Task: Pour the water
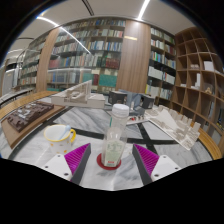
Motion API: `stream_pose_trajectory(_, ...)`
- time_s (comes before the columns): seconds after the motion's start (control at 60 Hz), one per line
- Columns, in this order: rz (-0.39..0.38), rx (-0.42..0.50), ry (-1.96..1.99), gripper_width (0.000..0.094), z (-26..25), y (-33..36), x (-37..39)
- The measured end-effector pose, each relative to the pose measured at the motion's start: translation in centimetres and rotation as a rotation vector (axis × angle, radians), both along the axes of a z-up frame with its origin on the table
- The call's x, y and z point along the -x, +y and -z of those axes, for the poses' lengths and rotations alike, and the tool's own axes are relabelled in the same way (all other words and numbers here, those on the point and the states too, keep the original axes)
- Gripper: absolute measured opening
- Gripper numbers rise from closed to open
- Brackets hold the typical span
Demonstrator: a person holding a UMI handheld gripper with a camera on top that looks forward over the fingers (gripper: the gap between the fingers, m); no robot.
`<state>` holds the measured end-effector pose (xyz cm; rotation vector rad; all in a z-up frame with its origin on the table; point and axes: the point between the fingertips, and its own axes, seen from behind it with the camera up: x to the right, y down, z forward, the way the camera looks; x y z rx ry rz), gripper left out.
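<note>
The bottle (116,132) is seen between the wide-apart fingers (80,158), not yet grasped; next, it must be clamped, then tilted toward the cup (58,135).

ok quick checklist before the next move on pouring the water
1. Clear plastic bottle with white cap upright on its red coaster: ok.
2. Bottle between the jaws of the gripper: ok, gaps either side.
3. Jaws pressing the bottle: not ok, open.
4. Cap removed: not ok, still on.
5. Pale round cup upright, left of the bottle: ok.
6. Water level in the bottle: cannot tell.
</note>
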<state>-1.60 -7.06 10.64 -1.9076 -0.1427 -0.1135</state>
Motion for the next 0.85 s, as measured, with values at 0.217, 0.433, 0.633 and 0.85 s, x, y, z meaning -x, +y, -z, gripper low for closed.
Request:
stream_pose_trajectory(0.217, 0.010, 0.007, -0.035, 0.0854, -3.0, -11.2, 2.0)
stream_pose_trajectory(0.433, 0.007, 0.004, -0.012, 0.0849, -4.5, -20.1, 3.7)
stream_pose_trajectory(0.633, 0.018, 0.018, 0.036, 0.0849, -4.8, -25.3, 3.9)
stream_pose_trajectory(0.85, 0.040, 0.009, 0.031, 0.0850, -5.5, -27.2, 2.7)
